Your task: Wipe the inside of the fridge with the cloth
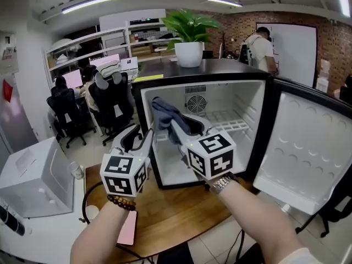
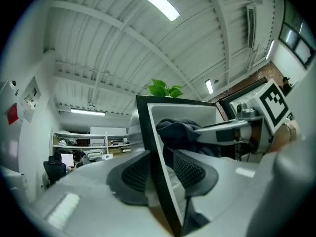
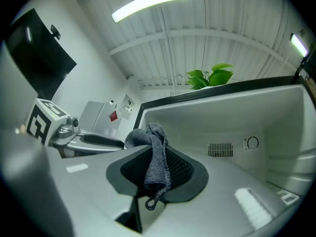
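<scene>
A small black fridge (image 1: 204, 77) stands open on a wooden table (image 1: 170, 213), its white inside facing me. My right gripper (image 1: 181, 126) reaches into the upper left of the cavity, shut on a grey-blue cloth (image 1: 165, 117). In the right gripper view the cloth (image 3: 157, 157) hangs pinched between the pads of that gripper (image 3: 157, 169), in front of the back wall (image 3: 222, 122). My left gripper (image 1: 144, 139) straddles the fridge's left wall at its front edge. In the left gripper view the black edge (image 2: 155, 162) runs between the pads of the left gripper (image 2: 160, 174), with the cloth (image 2: 177, 132) beyond it.
The fridge door (image 1: 308, 147) hangs open to the right. Inside are a fan vent (image 1: 196, 103) and a wire shelf (image 1: 228, 122). A potted plant (image 1: 190, 37) sits on top. A pink phone (image 1: 127, 228) lies on the table; a white box (image 1: 36, 175) stands at left.
</scene>
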Motion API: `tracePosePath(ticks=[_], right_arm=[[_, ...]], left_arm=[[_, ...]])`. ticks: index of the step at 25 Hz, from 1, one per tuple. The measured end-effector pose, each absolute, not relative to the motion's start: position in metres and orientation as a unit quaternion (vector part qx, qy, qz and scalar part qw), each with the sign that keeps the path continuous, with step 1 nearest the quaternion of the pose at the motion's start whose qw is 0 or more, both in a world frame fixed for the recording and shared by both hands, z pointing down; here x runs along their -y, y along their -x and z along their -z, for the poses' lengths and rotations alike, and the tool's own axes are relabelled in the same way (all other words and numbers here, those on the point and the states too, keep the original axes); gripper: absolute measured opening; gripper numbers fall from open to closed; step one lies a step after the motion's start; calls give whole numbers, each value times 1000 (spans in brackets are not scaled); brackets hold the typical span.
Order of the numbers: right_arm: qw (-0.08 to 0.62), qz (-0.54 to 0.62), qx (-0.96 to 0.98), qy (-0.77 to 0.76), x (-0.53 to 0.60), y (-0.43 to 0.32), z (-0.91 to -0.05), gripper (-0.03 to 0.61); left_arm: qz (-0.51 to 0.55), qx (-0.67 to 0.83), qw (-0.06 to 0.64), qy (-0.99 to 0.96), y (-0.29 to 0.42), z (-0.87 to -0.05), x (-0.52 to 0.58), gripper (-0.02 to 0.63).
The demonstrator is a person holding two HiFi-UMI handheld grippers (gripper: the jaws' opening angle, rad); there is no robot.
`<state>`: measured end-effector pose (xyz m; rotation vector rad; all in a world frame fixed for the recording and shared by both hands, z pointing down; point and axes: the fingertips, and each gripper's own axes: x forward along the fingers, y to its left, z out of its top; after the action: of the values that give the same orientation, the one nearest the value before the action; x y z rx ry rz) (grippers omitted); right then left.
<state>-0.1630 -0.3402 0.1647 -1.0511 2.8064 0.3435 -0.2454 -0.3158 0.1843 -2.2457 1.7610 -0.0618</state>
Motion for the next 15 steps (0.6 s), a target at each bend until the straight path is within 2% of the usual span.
tracePosePath(ticks=[15], right_arm=[[47,-82,-959,266,371,221,-161,81]], left_arm=[[31,-590,152,792,246,-184,325,144]])
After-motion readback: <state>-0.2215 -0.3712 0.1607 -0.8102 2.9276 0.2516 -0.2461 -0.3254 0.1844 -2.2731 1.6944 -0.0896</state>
